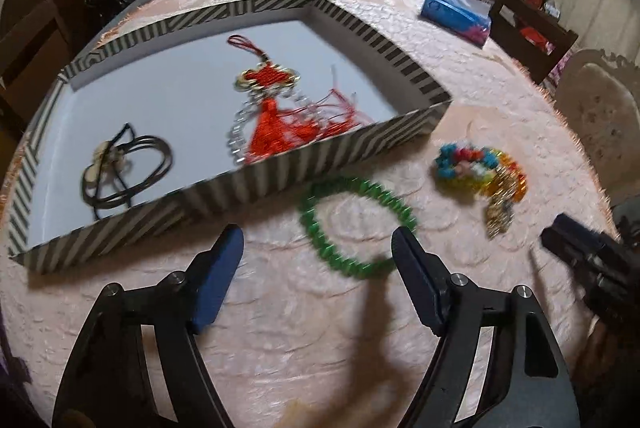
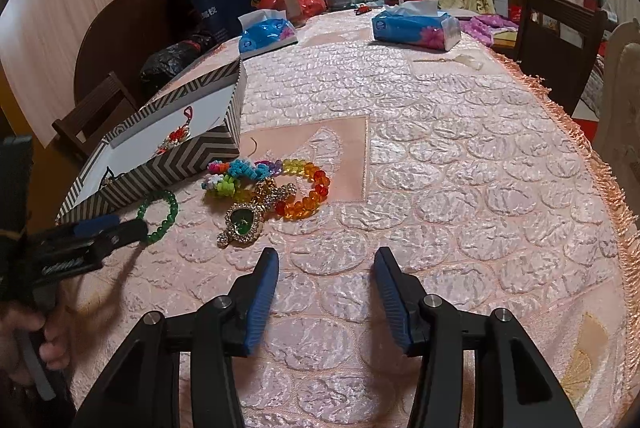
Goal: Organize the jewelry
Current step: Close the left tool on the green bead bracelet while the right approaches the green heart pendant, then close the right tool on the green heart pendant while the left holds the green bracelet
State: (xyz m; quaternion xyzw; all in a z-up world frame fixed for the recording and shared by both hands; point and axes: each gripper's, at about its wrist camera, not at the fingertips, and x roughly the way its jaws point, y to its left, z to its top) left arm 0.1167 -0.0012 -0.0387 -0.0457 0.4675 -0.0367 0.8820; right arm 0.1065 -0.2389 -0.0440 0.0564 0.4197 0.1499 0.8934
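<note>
Jaws first: the left gripper (image 1: 318, 256) hangs wide open over the pink tablecloth (image 1: 304, 328) with nothing between its blue pads, and the green bead bracelet (image 1: 354, 224) lies flat on the cloth just beyond the tips, its near arc tucked behind the right-hand finger in this view. Over on the other side, the right gripper (image 2: 326, 276) is parted too, about halfway, and it's empty as well, only bare cloth showing between the fingers. Just ahead of it and a touch left sits the gold brooch with a green stone (image 2: 242, 222), resting against a ring of orange and yellow beads (image 2: 308, 190), and a knot of multicoloured woven bands (image 2: 236, 174) is tangled in beside that. Further out, the striped box (image 1: 248, 184) stands open-topped on the table, close behind the green bracelet. Inside on its white floor: a red knot ornament with a tassel (image 1: 266, 100) near the middle, clear beads looped around it, and a dark cord necklace (image 1: 124, 168) coiled toward the near left corner. Two blue tissue packs (image 2: 416, 26) sit well back across the table.
</note>
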